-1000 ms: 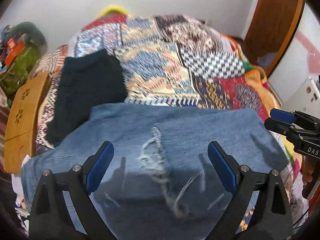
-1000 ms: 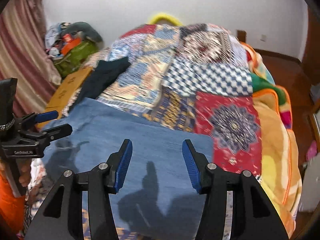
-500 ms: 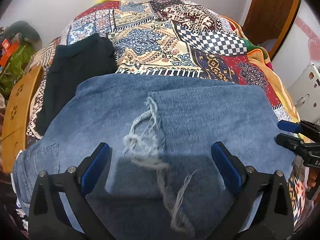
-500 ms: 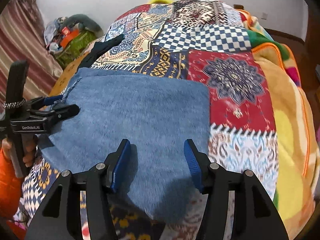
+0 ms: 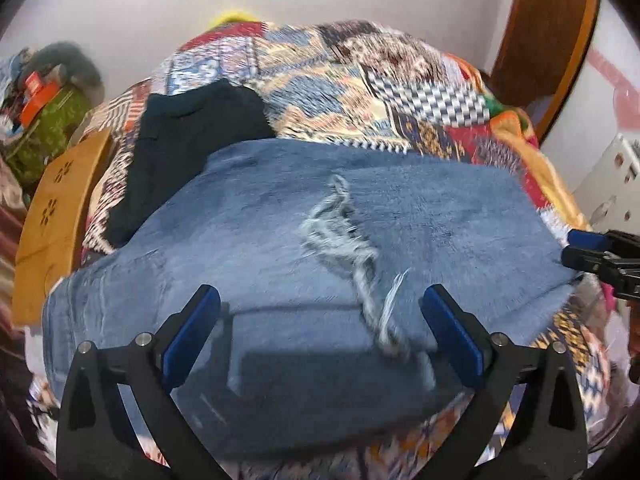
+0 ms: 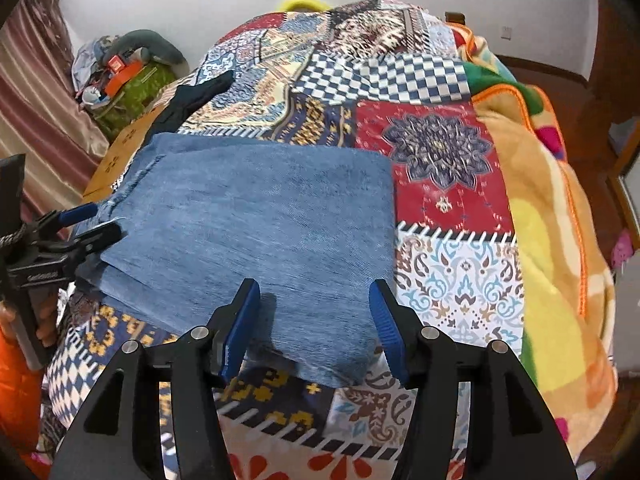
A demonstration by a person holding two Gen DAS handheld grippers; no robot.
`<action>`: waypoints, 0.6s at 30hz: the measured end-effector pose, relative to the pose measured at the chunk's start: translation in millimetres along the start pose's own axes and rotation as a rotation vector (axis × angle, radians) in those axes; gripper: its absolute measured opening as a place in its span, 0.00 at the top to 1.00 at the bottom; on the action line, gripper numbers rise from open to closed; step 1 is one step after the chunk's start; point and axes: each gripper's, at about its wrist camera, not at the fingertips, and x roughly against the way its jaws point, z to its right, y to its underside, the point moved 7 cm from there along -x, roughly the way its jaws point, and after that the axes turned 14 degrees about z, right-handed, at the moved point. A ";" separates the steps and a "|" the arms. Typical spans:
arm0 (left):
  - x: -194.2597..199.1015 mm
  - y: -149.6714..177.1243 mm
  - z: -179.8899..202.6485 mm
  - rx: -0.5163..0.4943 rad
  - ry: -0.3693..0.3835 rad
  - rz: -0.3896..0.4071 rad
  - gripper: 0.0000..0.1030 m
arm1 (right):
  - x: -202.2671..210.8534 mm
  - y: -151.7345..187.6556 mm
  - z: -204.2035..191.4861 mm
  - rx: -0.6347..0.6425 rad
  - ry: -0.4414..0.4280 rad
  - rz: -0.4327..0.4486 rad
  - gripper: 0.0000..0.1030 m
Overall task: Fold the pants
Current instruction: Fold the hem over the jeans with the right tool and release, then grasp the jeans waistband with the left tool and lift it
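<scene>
Blue jeans (image 5: pixel 280 240) with a frayed rip (image 5: pixel 344 236) lie folded flat across a patchwork quilt (image 5: pixel 360 80). My left gripper (image 5: pixel 320 332) is open and empty, hovering just above the jeans' near edge. In the right wrist view the same jeans (image 6: pixel 260 220) lie as a flat rectangle; my right gripper (image 6: pixel 316 324) is open and empty above their near right corner. Each gripper shows in the other's view: the right one at the jeans' right edge (image 5: pixel 592 256), the left one at their left edge (image 6: pixel 76 232).
A black folded garment (image 5: pixel 188 136) lies on the quilt behind the jeans, at the left. A wooden bed board (image 5: pixel 56 208) and a pile of clutter (image 5: pixel 44 92) sit further left. An orange-yellow blanket (image 6: pixel 552 240) covers the bed's right side. A wooden door (image 5: pixel 548 28) is at the back right.
Both cameras have tilted up and pulled back a little from the jeans. Both grippers stay open. The jeans have not visibly moved.
</scene>
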 end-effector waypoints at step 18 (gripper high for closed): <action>71.7 100.5 -212.6 0.535 -0.232 -0.049 0.00 | -39.4 -38.2 -120.7 0.195 -0.105 0.078 0.41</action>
